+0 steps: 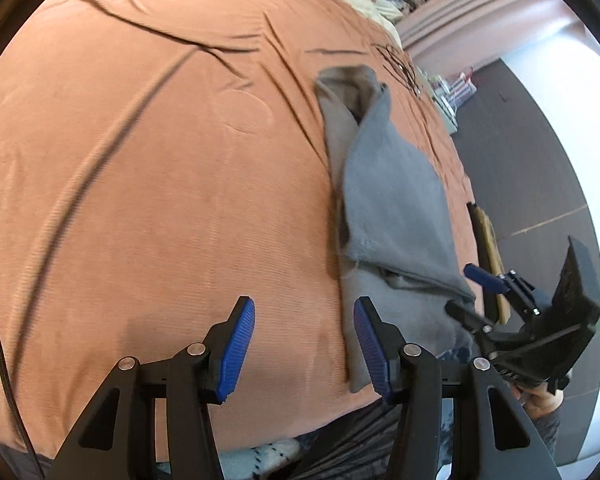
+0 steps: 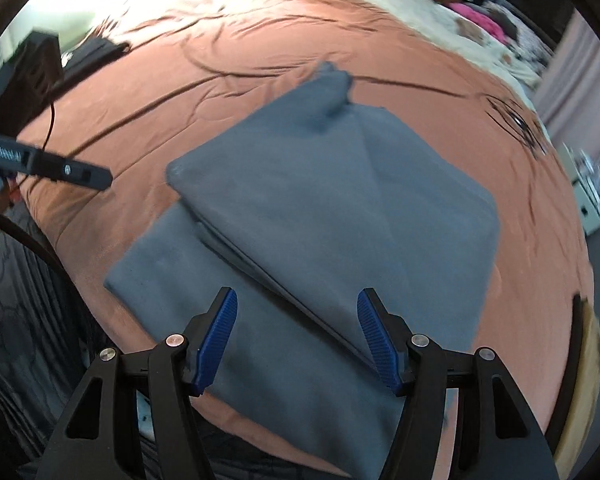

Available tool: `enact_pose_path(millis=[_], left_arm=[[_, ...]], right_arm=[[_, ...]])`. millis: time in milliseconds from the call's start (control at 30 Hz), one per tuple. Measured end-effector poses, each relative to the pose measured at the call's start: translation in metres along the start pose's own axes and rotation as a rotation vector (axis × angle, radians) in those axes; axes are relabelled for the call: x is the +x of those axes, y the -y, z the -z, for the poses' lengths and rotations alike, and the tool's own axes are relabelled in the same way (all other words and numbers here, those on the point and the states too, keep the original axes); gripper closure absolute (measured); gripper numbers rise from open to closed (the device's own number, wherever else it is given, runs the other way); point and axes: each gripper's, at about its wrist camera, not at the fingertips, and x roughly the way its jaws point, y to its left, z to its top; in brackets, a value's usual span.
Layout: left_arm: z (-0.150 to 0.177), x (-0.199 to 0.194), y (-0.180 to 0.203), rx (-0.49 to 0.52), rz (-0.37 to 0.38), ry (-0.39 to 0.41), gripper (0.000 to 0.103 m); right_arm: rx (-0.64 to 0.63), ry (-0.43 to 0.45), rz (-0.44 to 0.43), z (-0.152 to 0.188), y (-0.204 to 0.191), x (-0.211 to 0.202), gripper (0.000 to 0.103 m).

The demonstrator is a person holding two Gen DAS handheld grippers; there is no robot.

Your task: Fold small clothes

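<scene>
We see an orange bedspread point(image 1: 140, 200) filling the frame, pale bedding point(image 2: 440, 12) upper right, dark floor point(image 1: 520, 152) far right.

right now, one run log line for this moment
left tongs: open, empty | right tongs: open, empty | grey garment: partly folded on orange bedspread

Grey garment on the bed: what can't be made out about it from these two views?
- Grey garment, right wrist view: motion blur hides seams and which kind of garment it is; the right tongs cover its near edge.
- Left wrist view: garment seen edge-on, layers under the folded flap hidden.
- Pile at the far bed edge: too blurred to identify.
</scene>
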Motion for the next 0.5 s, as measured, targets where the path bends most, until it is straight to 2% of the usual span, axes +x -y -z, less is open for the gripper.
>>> enact_pose_path(millis=[100,233,433,500], left_arm=[[-0.001,-0.005,-0.006,-0.010,0.010,0.008,0.049],[-0.003,-0.012,-0.018,-0.024,0.015,0.022,0.049],[-0.009,-0.014,-0.033,-0.053,0.014,0.027,0.049],[-0.011,-0.014,-0.035,-0.056,0.014,0.027,0.049]], right_arm=[[-0.054,-0.013,0.004,-0.011,-0.011,0.014,0.043],[-0.117,-0.036,0.017,-0.025,-0.025,0.033,0.051],[-0.172,-0.071,0.030,-0.037,-0.040,0.058,0.053],[-0.186,-0.071,0.039,-0.040,-0.041,0.064,0.059]])
